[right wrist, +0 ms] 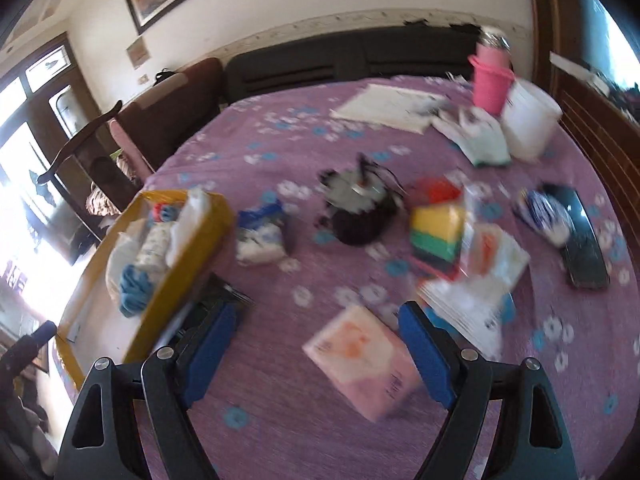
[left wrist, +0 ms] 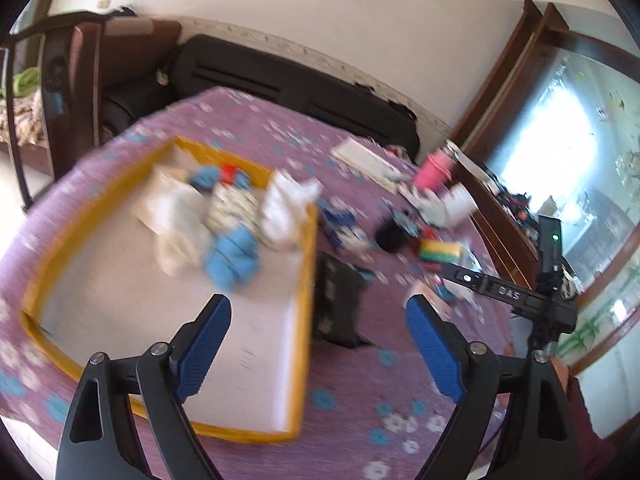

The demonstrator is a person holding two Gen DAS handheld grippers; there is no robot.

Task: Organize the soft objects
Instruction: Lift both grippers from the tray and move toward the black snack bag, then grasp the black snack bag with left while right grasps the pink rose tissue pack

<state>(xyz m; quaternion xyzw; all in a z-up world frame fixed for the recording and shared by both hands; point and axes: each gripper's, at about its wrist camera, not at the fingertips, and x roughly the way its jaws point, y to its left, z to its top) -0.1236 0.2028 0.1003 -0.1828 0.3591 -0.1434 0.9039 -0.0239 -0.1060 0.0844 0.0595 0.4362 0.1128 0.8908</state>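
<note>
A yellow-rimmed tray with a white floor holds several soft things: white cloths, blue cloths and a patterned roll. My left gripper hangs open over the tray's near right rim, nothing between its blue pads. My right gripper is open above the purple flowered tablecloth. A pink soft pack lies on the cloth just under its right finger, not gripped. A stack of coloured sponges and a blue-and-white pack lie further out. The tray stands to its left.
A black flat object lies beside the tray. A black item with wires, white booklets, a dark remote, a pink bottle, a white tub and papers crowd the table. A dark sofa stands behind.
</note>
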